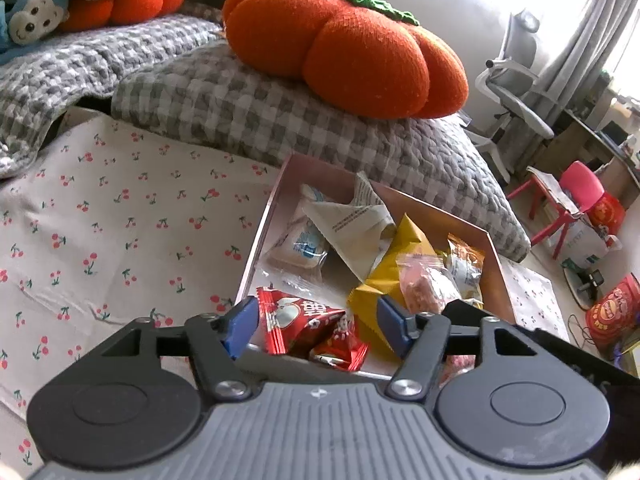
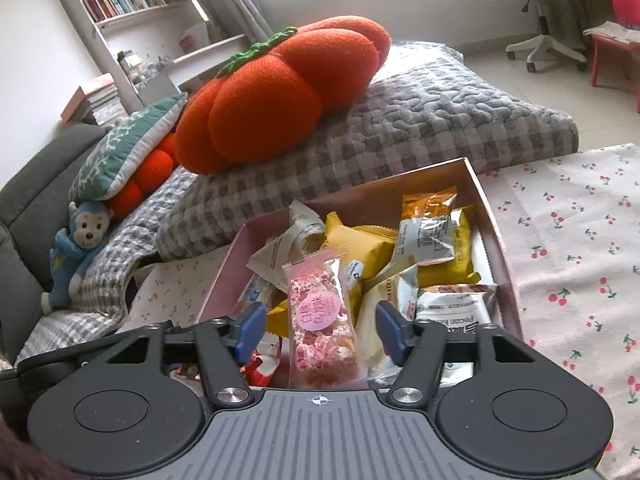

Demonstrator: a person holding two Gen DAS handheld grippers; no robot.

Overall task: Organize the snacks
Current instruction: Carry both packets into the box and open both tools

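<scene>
Left wrist: left tool (image 1: pixel 316 326) agape, red packet (image 1: pixel 308 324) loose | right tool (image 2: pixel 320 330) agape, pink bar (image 2: pixel 320 320) loose

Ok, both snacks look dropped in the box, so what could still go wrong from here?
1. The pink nougat bar lies loosely on top of the heap between the open right gripper pads; pulling back carelessly might snag it.
2. The red candy packets sit at the near edge of the pink box, between the open left gripper pads, and could be dragged out.
3. The box looks crowded, so further snacks may slide off.
</scene>
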